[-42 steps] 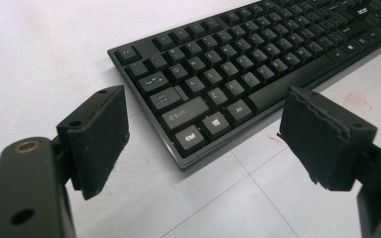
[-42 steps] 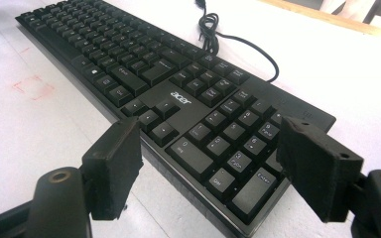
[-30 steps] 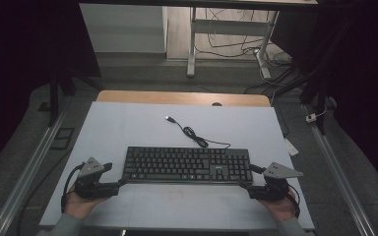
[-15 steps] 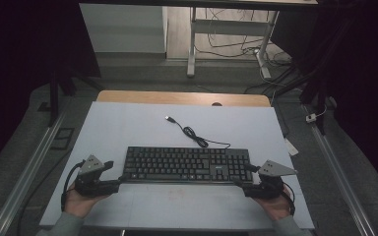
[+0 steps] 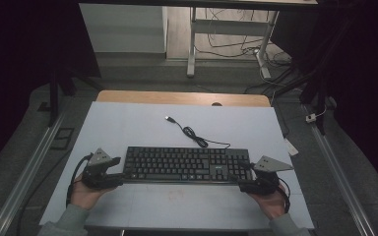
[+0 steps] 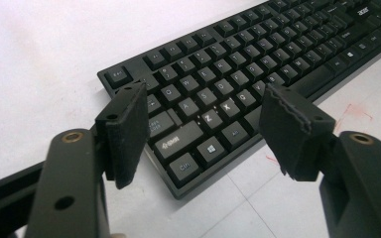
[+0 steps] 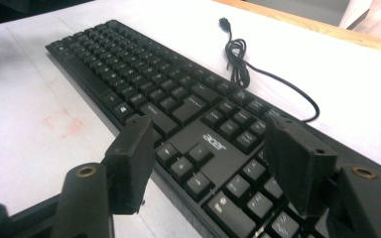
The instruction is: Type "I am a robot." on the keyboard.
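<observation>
Black full-size keyboard (image 5: 187, 164) flanked at both short ends by two hand-held grippers.

The flat black plastic keyboard, with low keys and a number pad at its right end, is laid lengthwise near the front of the pale grey table (image 5: 128, 123); its thin black cable (image 5: 194, 133) is coiled behind it. The left gripper (image 5: 119, 169) is positioned at the left end with jaws spread on either side of the corner, just now closing slightly, pads clear. The right gripper (image 5: 240, 176) is likewise spread over the number-pad end, narrowing slightly, nothing pinched.
</observation>
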Action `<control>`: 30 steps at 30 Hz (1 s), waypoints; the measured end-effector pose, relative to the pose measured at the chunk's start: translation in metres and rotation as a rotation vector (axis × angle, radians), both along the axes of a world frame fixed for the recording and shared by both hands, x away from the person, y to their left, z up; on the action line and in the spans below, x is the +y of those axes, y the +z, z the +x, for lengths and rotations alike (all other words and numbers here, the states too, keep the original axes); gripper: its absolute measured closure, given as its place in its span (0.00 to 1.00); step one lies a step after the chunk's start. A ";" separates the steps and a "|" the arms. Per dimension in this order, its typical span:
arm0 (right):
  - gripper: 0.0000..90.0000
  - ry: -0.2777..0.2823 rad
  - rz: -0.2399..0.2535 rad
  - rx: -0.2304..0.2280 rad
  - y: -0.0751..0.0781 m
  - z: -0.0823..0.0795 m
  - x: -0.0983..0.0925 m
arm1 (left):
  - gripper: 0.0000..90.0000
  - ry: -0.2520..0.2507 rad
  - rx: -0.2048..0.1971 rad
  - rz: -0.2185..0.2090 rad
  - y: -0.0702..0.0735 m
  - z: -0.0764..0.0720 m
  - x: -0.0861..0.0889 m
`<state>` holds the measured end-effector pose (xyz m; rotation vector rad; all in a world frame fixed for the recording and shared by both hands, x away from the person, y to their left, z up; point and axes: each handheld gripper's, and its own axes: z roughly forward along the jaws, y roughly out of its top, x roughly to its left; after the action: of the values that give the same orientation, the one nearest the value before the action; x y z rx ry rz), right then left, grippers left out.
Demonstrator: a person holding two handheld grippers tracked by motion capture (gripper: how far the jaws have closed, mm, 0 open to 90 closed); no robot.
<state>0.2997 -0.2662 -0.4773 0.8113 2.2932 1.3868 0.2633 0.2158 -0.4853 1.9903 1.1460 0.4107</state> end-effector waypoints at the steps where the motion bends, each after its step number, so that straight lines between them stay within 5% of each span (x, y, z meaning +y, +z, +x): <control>1: 0.43 0.006 -0.006 0.003 0.001 0.001 0.003 | 0.42 -0.001 -0.001 0.001 0.000 0.001 0.000; 17: 0.60 0.051 -0.015 0.020 0.004 0.012 0.037 | 0.67 -0.017 -0.004 0.028 -0.007 0.001 0.002; 23: 0.82 0.070 -0.019 0.024 0.005 0.015 0.048 | 0.86 -0.029 -0.010 0.044 -0.008 0.001 0.000; 30: 0.99 0.089 -0.025 0.021 0.006 0.016 0.059 | 0.98 -0.030 -0.002 0.042 -0.011 0.002 0.001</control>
<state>0.3157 -0.2069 -0.4715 0.7274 2.3850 1.3901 0.2656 0.2172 -0.4967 2.0402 1.1138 0.4237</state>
